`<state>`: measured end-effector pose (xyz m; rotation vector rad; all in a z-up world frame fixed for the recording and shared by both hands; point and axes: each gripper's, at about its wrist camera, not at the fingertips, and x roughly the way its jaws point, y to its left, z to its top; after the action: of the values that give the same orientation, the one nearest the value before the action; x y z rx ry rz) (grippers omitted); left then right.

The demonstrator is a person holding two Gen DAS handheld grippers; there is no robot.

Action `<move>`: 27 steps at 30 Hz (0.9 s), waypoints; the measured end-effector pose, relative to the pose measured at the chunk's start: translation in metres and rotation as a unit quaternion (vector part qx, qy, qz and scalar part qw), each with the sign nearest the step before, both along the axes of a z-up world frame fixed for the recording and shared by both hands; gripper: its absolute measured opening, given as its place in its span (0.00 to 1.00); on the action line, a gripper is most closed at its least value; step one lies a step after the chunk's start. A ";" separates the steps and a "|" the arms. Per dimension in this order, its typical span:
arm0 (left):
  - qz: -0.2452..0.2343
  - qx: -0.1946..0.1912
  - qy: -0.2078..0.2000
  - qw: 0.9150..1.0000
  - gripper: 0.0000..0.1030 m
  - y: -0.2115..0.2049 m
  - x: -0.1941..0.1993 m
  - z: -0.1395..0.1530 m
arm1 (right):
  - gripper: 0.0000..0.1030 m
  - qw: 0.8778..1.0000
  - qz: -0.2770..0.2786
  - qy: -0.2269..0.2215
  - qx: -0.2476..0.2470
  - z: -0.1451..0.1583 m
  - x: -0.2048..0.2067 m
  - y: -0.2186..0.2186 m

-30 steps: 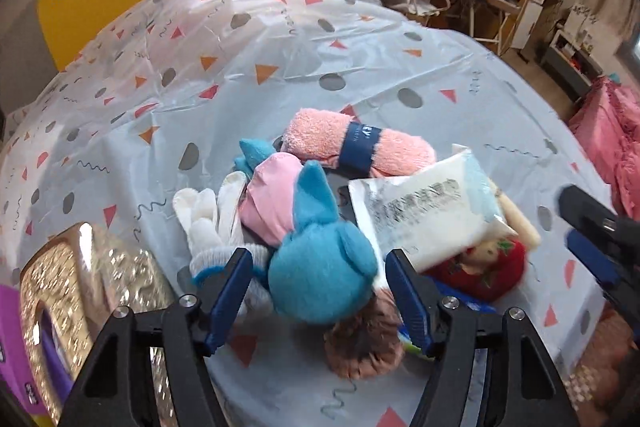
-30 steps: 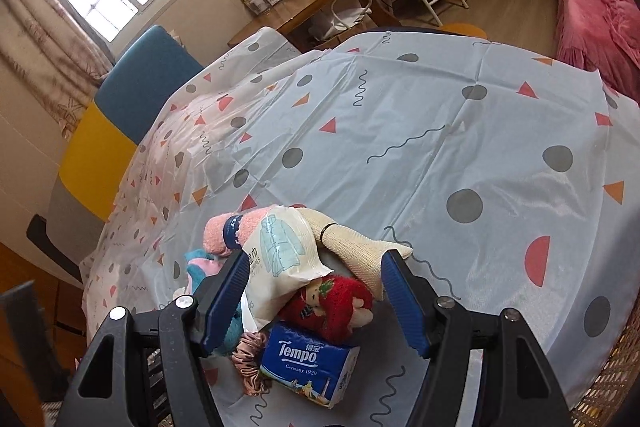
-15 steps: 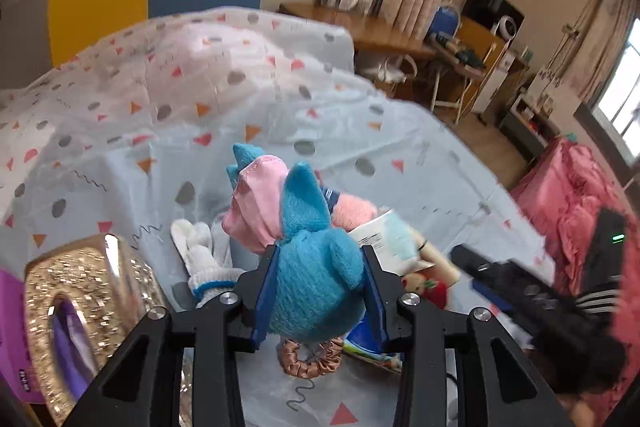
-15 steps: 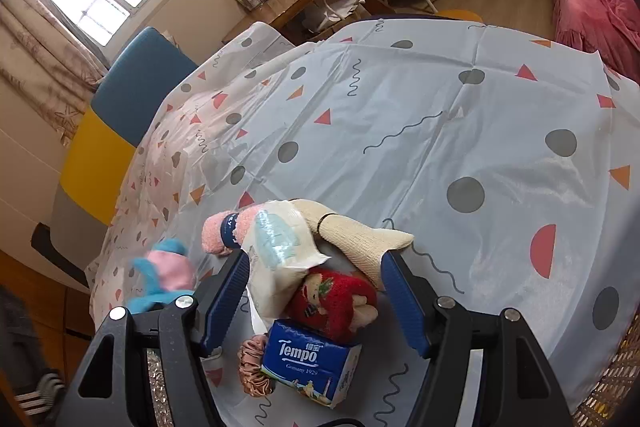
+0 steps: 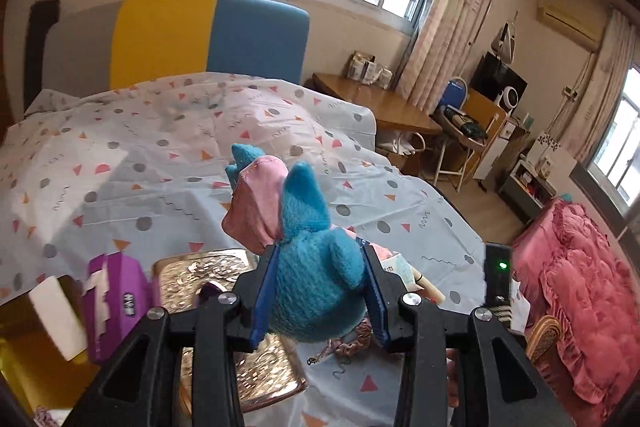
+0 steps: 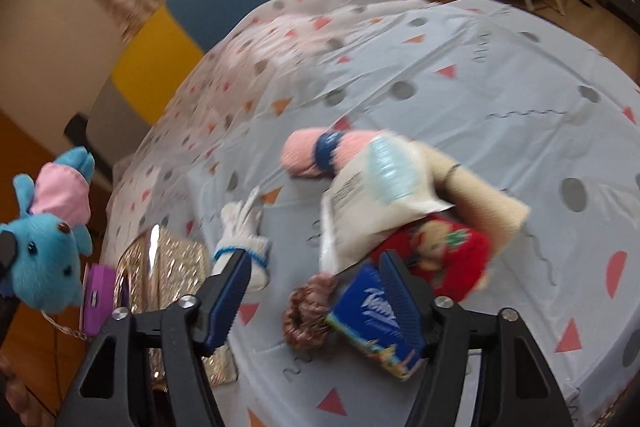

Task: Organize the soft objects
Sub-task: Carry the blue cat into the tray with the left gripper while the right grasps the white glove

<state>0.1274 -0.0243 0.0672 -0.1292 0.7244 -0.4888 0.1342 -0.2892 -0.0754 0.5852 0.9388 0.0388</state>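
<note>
My left gripper [image 5: 320, 291] is shut on a blue plush toy with a pink hat [image 5: 308, 247] and holds it in the air above the table. The same plush toy [image 6: 44, 259] shows at the left edge of the right wrist view. My right gripper [image 6: 314, 293] hangs low over the pile, its jaws closing with nothing gripped. A brown scrunchie [image 6: 308, 311] lies between the fingers, and a blue Tempo tissue pack [image 6: 372, 327] sits by the right finger. Behind them lie a white tissue packet [image 6: 372, 203], a red plush [image 6: 444, 259], a pink rolled towel [image 6: 320, 151] and a white glove [image 6: 244, 227].
A gold glittery box [image 5: 200, 275] and a purple pack [image 5: 116, 299] sit at the table's near left. A beige roll [image 6: 480, 199] lies behind the red plush. The patterned tablecloth [image 5: 160, 167] stretches toward a yellow and blue chair back [image 5: 208, 39].
The left gripper closed on the blue plush and lifted it up off the pile. The right gripper swung left and tilted over the scrunchie, and its jaws narrowed.
</note>
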 end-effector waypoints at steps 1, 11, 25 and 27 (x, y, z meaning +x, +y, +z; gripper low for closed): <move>0.005 -0.002 -0.001 1.000 0.40 0.007 -0.002 0.001 | 0.58 1.000 0.009 0.006 0.001 -0.001 0.003 0.005; 0.074 -0.033 -0.004 0.997 0.40 0.090 -0.025 0.012 | 0.51 0.992 0.064 0.070 0.079 -0.034 0.067 0.045; 0.315 -0.037 0.042 0.947 0.40 0.280 -0.093 -0.041 | 0.45 0.990 0.111 0.088 -0.018 -0.065 0.098 0.078; 0.344 -0.043 0.064 0.936 0.40 0.299 -0.107 -0.059 | 0.45 0.986 0.127 0.082 -0.076 -0.063 0.096 0.090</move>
<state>0.0205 0.2748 0.0078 -0.4815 0.7329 0.1621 0.2298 -0.1987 -0.1381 0.3274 1.1611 0.1477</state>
